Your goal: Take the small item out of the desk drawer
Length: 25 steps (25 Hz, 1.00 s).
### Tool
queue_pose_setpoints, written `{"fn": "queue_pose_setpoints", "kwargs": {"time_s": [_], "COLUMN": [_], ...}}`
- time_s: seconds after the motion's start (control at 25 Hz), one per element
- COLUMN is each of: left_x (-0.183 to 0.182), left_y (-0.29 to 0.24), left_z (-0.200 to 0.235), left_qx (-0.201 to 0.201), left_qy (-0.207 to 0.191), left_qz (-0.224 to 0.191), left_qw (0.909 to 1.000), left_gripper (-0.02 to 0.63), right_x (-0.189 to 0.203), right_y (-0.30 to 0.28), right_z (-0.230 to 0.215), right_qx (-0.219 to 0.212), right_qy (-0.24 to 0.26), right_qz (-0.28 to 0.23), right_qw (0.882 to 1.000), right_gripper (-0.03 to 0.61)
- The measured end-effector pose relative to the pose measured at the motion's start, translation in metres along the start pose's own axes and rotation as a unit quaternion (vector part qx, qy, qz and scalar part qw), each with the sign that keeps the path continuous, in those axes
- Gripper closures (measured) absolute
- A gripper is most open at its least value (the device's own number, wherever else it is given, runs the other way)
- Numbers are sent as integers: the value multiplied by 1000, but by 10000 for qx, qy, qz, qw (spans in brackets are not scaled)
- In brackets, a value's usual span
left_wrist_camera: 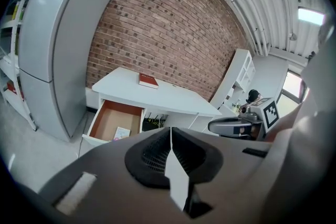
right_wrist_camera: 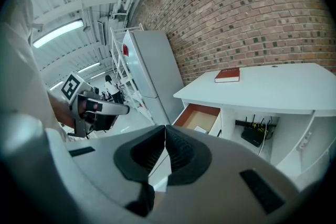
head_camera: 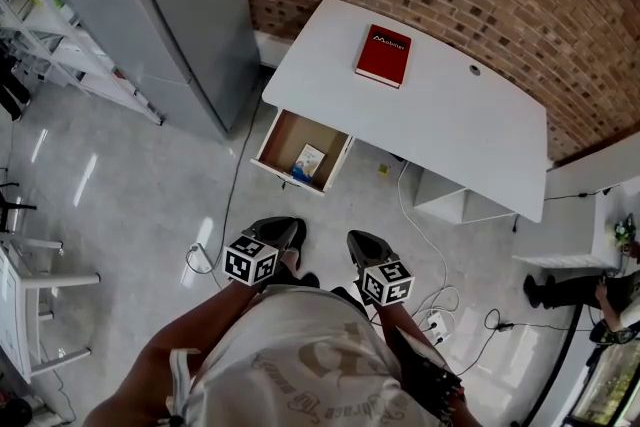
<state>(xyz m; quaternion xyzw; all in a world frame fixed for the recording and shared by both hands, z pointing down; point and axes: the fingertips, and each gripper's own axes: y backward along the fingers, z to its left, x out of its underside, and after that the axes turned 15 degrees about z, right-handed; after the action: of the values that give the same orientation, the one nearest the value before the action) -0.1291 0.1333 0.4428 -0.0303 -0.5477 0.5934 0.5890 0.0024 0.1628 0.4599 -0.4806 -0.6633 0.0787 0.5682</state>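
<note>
The desk drawer (head_camera: 268, 144) stands pulled open at the left end of the white desk (head_camera: 450, 130). A small pale item (head_camera: 308, 160) with some blue on it lies on its brown floor. It also shows in the left gripper view as the small item (left_wrist_camera: 122, 133) and in the right gripper view as the small item (right_wrist_camera: 200, 129). My left gripper (head_camera: 284, 231) and right gripper (head_camera: 361, 244) hang side by side above the floor, well short of the drawer. Both point toward the desk. The left gripper (left_wrist_camera: 170, 135) and the right gripper (right_wrist_camera: 165, 132) are each shut with nothing between the pads.
A red book (head_camera: 383, 55) lies on the desk top. A tall grey cabinet (head_camera: 170, 5) stands left of the drawer. Cables (head_camera: 425, 245) trail on the floor under the desk, where a black router (right_wrist_camera: 253, 136) sits. Someone's legs (head_camera: 585, 290) show at the right edge.
</note>
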Motion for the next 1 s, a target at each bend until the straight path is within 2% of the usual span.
{"fn": "queue_pose_setpoints", "kwargs": {"time_s": [0.44,1.0], "left_x": [-37,-99], "left_y": [-18,-63], "left_z": [31,54], "left_qx": [18,447], "left_qy": [8,-357], "left_qz": [108,251], "left_qw": [9999,9980], "left_gripper": [600,600], "right_x": [-37,-70], "right_y": [-24,-36], "right_z": [-28,-75], "right_qx": [73,561], "right_qy": [-134,-500], "right_qz": [-15,-101], "right_qw": [9999,9971], "right_gripper": [572,572]}}
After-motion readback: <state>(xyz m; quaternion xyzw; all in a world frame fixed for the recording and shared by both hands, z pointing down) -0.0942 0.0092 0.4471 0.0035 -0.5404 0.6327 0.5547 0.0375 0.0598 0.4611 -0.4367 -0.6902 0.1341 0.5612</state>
